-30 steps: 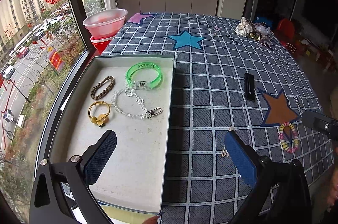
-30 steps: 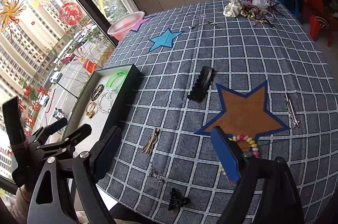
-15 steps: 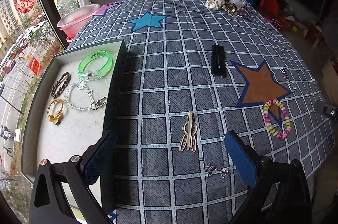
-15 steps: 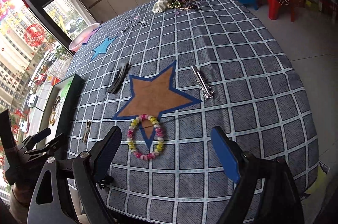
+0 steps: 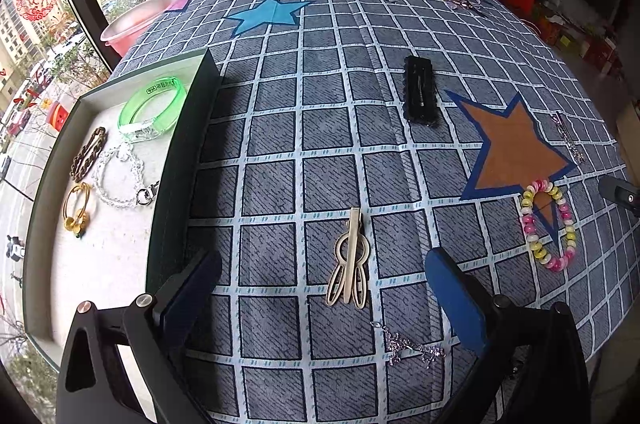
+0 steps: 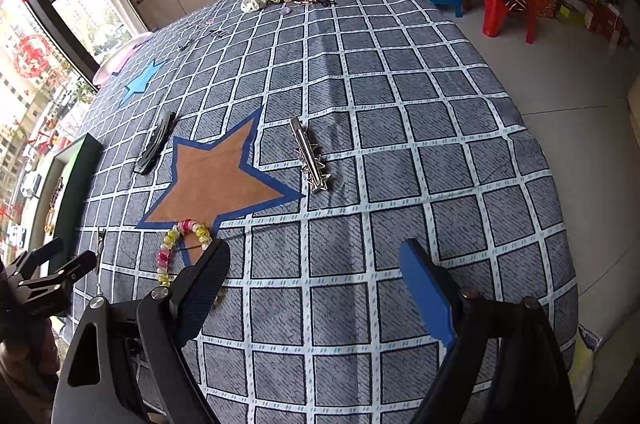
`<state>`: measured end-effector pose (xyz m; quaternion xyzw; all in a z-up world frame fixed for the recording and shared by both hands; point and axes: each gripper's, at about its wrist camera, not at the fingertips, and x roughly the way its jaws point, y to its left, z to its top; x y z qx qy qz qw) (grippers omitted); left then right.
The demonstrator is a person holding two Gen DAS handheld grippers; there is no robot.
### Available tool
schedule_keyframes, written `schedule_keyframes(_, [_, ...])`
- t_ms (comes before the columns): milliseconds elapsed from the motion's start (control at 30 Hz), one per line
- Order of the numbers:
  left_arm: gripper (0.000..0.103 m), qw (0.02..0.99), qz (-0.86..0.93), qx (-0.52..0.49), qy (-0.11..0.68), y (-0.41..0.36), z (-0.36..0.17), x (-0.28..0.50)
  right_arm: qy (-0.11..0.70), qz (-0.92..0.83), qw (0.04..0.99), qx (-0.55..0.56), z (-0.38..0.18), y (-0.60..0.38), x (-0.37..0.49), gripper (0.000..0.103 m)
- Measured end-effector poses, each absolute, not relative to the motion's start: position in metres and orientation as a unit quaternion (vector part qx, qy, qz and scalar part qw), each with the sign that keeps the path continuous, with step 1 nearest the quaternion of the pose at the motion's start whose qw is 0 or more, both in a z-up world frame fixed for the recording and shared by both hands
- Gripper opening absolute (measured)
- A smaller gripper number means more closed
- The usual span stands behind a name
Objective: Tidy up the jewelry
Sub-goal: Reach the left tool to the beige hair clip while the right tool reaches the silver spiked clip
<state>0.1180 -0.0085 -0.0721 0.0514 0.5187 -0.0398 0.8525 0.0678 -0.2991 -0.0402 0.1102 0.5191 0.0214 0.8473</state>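
Both grippers had swung from the tray (image 5: 176, 160) toward open tablecloth. I held the left gripper (image 5: 324, 292) apart over a cream hair clip (image 5: 349, 260); the right gripper (image 6: 314, 284) stood apart, empty, beside the beaded bracelet (image 6: 176, 244).

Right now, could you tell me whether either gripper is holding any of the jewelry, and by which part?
Nothing is held. The left gripper and the right gripper both stand open above the cloth, with no piece between their pads.
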Motion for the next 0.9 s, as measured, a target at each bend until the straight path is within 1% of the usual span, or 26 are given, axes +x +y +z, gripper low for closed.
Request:
schedule_keyframes(167, [0.103,0.849,-0.041,0.048,0.525,-0.009,-0.079,0.125,0.522,0.023,0.848,0.090,-0.046,-0.292,0.090,0.088])
schedule_keyframes(200, [0.096,0.848,-0.042,0.049,0.526,-0.010,-0.080,0.126,0.522,0.023,0.848,0.088,-0.048,-0.291,0.094,0.088])
schedule_keyframes(233, [0.093,0.845,-0.044,0.050,0.531,-0.011,-0.082,0.127,0.522,0.023,0.848,0.085,-0.049,-0.290,0.099,0.088])
schedule_keyframes(333, [0.093,0.845,-0.047,0.044,0.530,-0.011,-0.083,0.130,0.524,0.022,0.848,0.075,-0.053,-0.286,0.112,0.088])
schedule_keyframes(400, [0.093,0.846,-0.049,0.045,0.529,-0.012,-0.084,0.131,0.526,0.019,0.848,0.067,-0.057,-0.283,0.119,0.083])
schedule_keyframes(467, [0.090,0.846,-0.055,0.042,0.529,-0.013,-0.083,0.131,0.523,0.012,0.851,0.054,-0.059,-0.280,0.125,0.079])
schedule_keyframes(500, [0.087,0.846,-0.059,0.040,0.529,-0.013,-0.083,0.130,0.522,0.011,0.851,0.048,-0.059,-0.278,0.129,0.075])
schedule_keyframes(567, [0.085,0.846,-0.061,0.040,0.528,-0.014,-0.083,0.131,0.519,0.007,0.854,0.031,-0.060,-0.273,0.133,0.072])
schedule_keyframes(667, [0.079,0.847,-0.068,0.038,0.527,-0.015,-0.082,0.128,0.518,0.000,0.856,0.002,-0.062,-0.264,0.137,0.069])
schedule_keyframes(700, [0.075,0.847,-0.071,0.040,0.525,-0.016,-0.081,0.127,0.515,0.001,0.857,-0.003,-0.061,-0.262,0.138,0.066])
schedule_keyframes(733, [0.068,0.848,-0.074,0.041,0.523,-0.018,-0.081,0.125,0.514,0.004,0.858,-0.002,-0.061,-0.260,0.138,0.064])
schedule_keyframes(767, [0.064,0.849,-0.077,0.042,0.521,-0.019,-0.080,0.124,0.514,0.004,0.858,-0.003,-0.061,-0.259,0.139,0.061])
schedule_keyframes(833, [0.052,0.849,-0.083,0.045,0.520,-0.022,-0.079,0.123,0.514,0.008,0.858,-0.004,-0.060,-0.256,0.139,0.055])
schedule_keyframes(867, [0.047,0.849,-0.085,0.045,0.519,-0.023,-0.078,0.123,0.515,0.009,0.857,-0.005,-0.059,-0.255,0.139,0.049])
schedule_keyframes(900, [0.037,0.850,-0.087,0.045,0.518,-0.024,-0.077,0.122,0.516,0.010,0.857,-0.005,-0.059,-0.254,0.139,0.044])
